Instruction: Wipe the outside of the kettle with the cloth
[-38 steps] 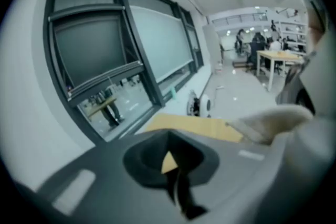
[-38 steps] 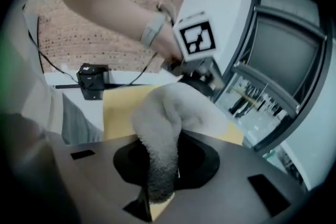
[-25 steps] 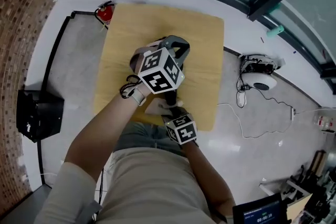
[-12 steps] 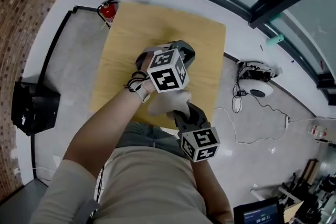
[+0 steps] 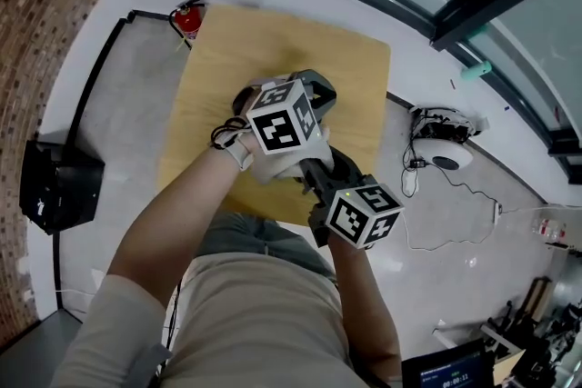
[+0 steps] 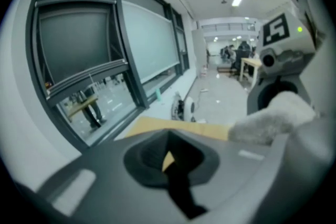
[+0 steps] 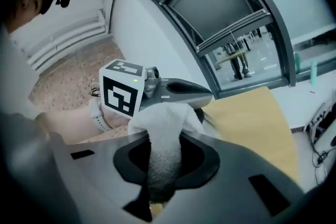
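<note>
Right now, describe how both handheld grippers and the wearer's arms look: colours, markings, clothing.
The left gripper and right gripper are dark-grey moulded bodies, each topped by a white cube with black square markers; a green light glows on the right cube. The arms are bare below a pale beige sleeve. The left wrist wears a white strap and a dark band.

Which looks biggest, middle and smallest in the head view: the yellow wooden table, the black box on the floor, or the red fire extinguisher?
Largest to smallest:
1. yellow wooden table
2. black box
3. red fire extinguisher
The table is nearer the camera, but the gaps are clear anyway.
</note>
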The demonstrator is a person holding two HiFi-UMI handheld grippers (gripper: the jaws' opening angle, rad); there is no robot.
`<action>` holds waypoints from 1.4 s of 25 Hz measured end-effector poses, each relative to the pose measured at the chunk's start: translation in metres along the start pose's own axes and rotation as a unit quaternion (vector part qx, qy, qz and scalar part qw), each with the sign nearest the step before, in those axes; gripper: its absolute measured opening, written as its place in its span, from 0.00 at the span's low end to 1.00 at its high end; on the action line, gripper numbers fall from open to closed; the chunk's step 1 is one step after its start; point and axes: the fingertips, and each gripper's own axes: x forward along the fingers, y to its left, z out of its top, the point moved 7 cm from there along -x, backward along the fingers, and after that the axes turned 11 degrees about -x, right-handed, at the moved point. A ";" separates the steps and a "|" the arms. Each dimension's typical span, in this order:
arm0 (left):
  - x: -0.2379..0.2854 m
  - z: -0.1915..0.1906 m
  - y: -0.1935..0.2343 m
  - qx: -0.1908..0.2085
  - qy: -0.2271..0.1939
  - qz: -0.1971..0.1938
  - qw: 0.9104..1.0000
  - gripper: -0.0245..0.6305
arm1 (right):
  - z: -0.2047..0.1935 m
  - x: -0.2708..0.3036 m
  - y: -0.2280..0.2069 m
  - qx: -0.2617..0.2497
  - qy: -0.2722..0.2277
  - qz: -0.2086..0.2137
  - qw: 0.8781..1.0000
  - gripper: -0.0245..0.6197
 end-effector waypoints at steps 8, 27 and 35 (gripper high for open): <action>0.000 -0.003 0.000 0.006 -0.003 0.009 1.000 0.03 | -0.100 -0.013 0.014 -0.065 0.164 0.026 0.984 0.15; -0.149 -0.044 -0.111 -0.459 -0.395 -0.294 0.740 0.65 | 0.016 -0.068 0.086 -0.237 -0.076 0.124 0.961 0.15; -0.176 -0.088 -0.077 -0.521 -0.419 -0.376 0.641 0.43 | 0.019 0.008 0.165 -0.409 0.003 0.167 0.897 0.15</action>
